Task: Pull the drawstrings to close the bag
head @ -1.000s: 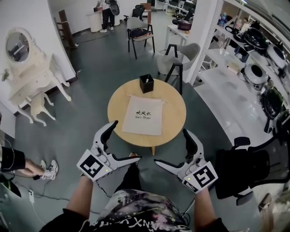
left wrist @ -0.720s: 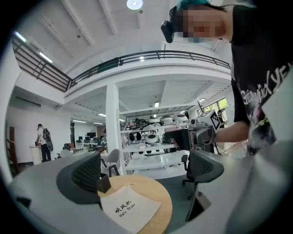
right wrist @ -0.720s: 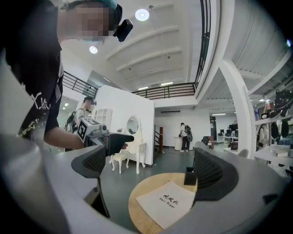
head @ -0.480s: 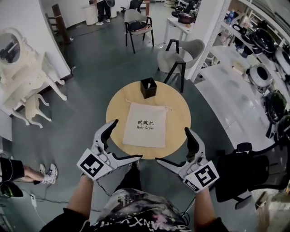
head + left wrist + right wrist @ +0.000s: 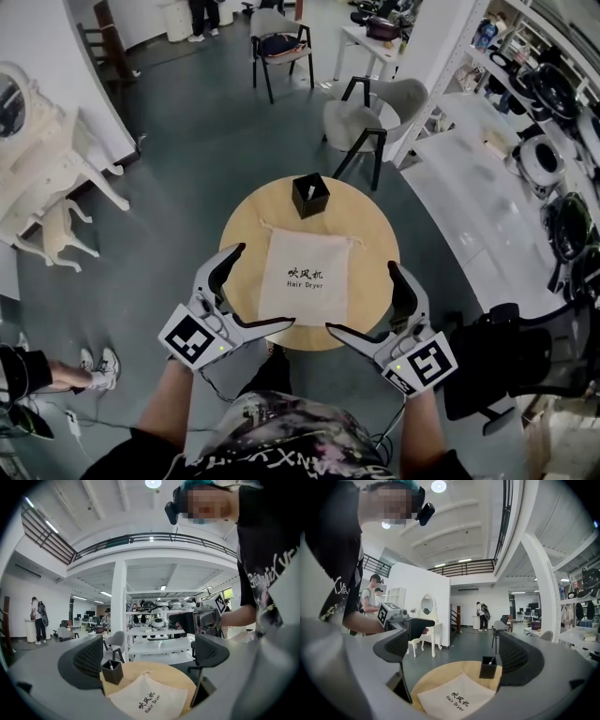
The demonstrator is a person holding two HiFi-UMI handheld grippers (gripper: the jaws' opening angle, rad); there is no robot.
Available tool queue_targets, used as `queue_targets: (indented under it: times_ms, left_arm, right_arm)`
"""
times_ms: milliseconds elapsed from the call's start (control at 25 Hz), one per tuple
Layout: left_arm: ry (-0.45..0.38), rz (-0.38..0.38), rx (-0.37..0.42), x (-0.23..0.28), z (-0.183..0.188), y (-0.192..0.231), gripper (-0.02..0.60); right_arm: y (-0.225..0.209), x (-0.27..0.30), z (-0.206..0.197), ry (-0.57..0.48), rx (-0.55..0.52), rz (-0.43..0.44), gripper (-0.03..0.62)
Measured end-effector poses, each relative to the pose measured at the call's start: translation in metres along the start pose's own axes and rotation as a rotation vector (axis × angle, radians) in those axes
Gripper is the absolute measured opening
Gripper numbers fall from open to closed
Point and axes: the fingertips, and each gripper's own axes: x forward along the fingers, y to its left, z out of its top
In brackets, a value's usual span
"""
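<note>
A cream cloth drawstring bag point(image 5: 309, 277) with black print lies flat on a small round wooden table point(image 5: 248, 220). Its gathered mouth, with short cords point(image 5: 352, 240) sticking out at both corners, points away from me toward a black box point(image 5: 310, 195). My left gripper point(image 5: 265, 285) hovers open over the table's near left edge. Over the near right edge, my right gripper point(image 5: 360, 296) is open too. Neither touches the bag. The left gripper view has the bag point(image 5: 150, 698) low between the jaws of the left gripper point(image 5: 149, 654). The right gripper view shows the bag point(image 5: 457, 695) below the right gripper point(image 5: 461, 653).
The black box point(image 5: 112, 671) holding a thin stick stands at the table's far edge. Grey chairs point(image 5: 361, 127) stand beyond the table, white shelving with appliances point(image 5: 553, 141) runs along the right, and a white dressing table point(image 5: 37, 150) is at the left. A person's shoes point(image 5: 98, 366) show at lower left.
The table and bag have come closer and lower in the head view as I step forward. Both grippers keep their open pose, now reaching the table's near edge.
</note>
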Motion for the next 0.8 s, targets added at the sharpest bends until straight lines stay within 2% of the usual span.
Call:
queue_targets:
  times_ms: [440,800]
  left_arm:
    - [-0.012,-0.040,-0.020,0.021,-0.005,0.071,0.586]
    - [-0.020,-0.059,-0.048,0.033,-0.011,0.109,0.586]
  right_arm:
    - [-0.038,0.057,0.009,0.018,0.005,-0.047,0.584]
    - [-0.060,0.090,0.012,0.034,0.005,-0.068,0.584]
